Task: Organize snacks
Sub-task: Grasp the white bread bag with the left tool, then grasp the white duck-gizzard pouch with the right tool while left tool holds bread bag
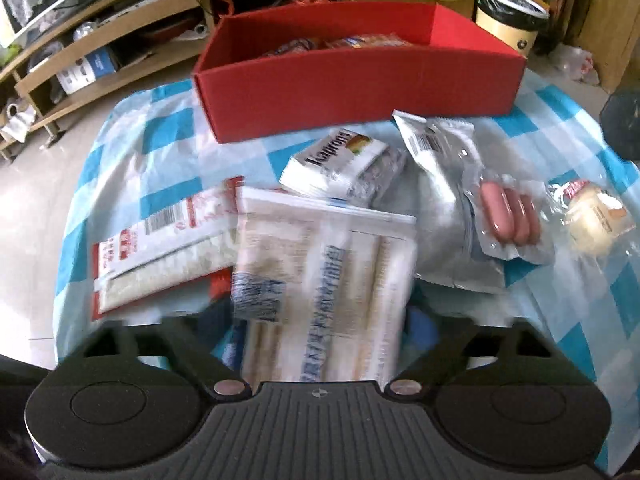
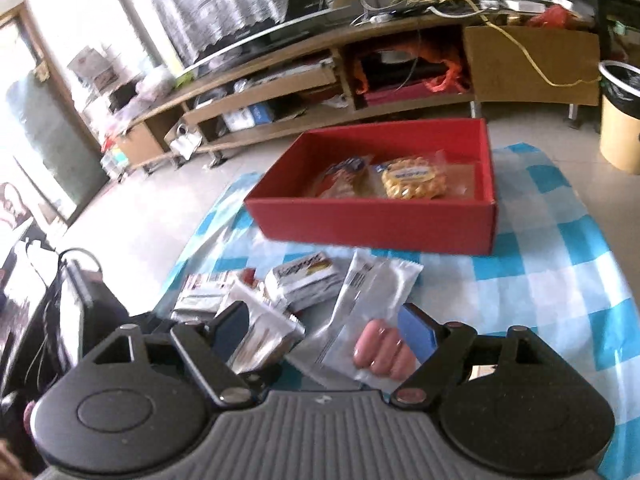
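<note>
Right wrist | red box: two snack packs | right gripper spread | left gripper pinching white packet

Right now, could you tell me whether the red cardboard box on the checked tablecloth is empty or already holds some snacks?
Partly filled: the lidless red cardboard box holds two clear snack packets, one of yellow pieces; bare floor remains beside them.

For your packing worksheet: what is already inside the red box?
The red box holds two clear-wrapped snacks side by side: a yellow snack pack and a bread pack. The near wall hides the front floor strip, so anything there can't be seen.
</note>
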The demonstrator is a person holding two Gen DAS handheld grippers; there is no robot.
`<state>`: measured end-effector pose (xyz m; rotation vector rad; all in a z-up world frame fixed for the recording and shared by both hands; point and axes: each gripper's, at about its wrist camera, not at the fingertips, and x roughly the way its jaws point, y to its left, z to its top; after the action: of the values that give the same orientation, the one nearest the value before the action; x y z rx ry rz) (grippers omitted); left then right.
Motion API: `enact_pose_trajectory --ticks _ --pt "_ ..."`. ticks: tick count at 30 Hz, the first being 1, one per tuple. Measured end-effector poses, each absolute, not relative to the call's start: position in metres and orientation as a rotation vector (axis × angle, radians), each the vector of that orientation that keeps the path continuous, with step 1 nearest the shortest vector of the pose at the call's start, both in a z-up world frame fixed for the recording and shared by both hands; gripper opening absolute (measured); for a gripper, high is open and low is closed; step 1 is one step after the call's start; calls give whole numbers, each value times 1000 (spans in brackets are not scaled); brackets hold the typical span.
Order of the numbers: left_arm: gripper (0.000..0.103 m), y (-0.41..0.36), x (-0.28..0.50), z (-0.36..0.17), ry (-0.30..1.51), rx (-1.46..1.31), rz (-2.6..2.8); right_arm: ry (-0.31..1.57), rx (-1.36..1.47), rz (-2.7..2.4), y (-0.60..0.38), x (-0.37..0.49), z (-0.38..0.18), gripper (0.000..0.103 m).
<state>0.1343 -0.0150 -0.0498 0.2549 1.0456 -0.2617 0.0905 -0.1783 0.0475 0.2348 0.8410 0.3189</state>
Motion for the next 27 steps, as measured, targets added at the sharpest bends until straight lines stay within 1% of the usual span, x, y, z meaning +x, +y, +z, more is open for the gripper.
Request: enact_pose_trajectory --ticks 4,9,12,15,21,25,26,27 --pt "78 -13 133 -44 1043 235 -252 852 163 346 -167 82 45 79" --pt "77 5 133 -20 1017 134 -268 877 69 487 -136 39 43 78" --pt "77 14 130 -1 973 83 -285 914 -53 627 -98 12 27 78" --pt "77 25 127 18 927 43 -295 905 -278 762 -55 -7 6 78" --pt "77 50 129 30 911 -49 -293 739 -749 965 0 -9 -8 78" --pt "78 69 133 31 920 -108 -285 686 -903 1119 29 -3 -11 77" --pt "78 72 134 30 923 -113 -283 698 -920 1144 36 1 -15 74" --pt "78 75 134 29 927 -115 -278 715 -926 1169 42 5 -20 67"
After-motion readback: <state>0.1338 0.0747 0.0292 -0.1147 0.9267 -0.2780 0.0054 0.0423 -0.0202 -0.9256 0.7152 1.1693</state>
